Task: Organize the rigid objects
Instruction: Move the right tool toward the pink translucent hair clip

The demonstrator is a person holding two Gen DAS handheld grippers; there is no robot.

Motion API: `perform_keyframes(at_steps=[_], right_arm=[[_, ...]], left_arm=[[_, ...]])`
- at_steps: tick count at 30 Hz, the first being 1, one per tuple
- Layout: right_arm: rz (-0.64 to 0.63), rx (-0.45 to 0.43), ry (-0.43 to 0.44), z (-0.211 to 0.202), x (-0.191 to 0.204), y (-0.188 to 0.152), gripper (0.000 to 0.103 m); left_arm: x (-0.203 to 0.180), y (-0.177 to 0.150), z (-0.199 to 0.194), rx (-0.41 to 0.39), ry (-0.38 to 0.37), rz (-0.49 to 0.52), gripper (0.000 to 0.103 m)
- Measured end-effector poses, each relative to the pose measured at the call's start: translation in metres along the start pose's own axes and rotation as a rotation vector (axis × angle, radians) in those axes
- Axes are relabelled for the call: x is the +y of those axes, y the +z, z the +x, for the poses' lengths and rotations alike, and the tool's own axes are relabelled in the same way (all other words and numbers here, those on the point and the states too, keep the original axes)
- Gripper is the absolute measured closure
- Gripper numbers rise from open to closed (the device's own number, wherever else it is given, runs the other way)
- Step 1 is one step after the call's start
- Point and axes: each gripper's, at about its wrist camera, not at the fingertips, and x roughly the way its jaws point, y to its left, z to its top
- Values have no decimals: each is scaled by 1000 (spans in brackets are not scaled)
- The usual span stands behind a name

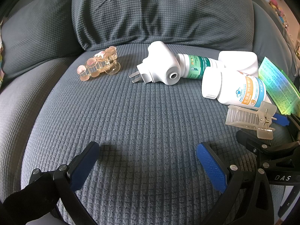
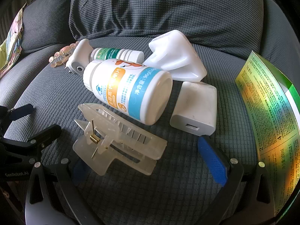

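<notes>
On the grey sofa seat lie a pink hair claw, a white plug-in device, a green-label bottle and a white bottle with blue and orange label. A clear plastic clip lies in front of the white bottle. A white USB charger and a white plastic piece lie beside it. My left gripper is open and empty over bare cushion. My right gripper is open, with the clip between its fingers.
A shiny green leaflet box stands at the right. The back cushion rises behind the objects. A colourful paper lies at far left. The armrest cushion is on the left.
</notes>
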Motion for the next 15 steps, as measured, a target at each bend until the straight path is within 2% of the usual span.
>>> perform_keyframes(at_steps=[12,15], right_arm=[[23,8,-21,-1,2,1,0],[53,22,-7,-8,-1,5,1]], left_arm=[[-1,1,-5,11,10,-6,0],[8,4,-14,-10,9,-53,0]])
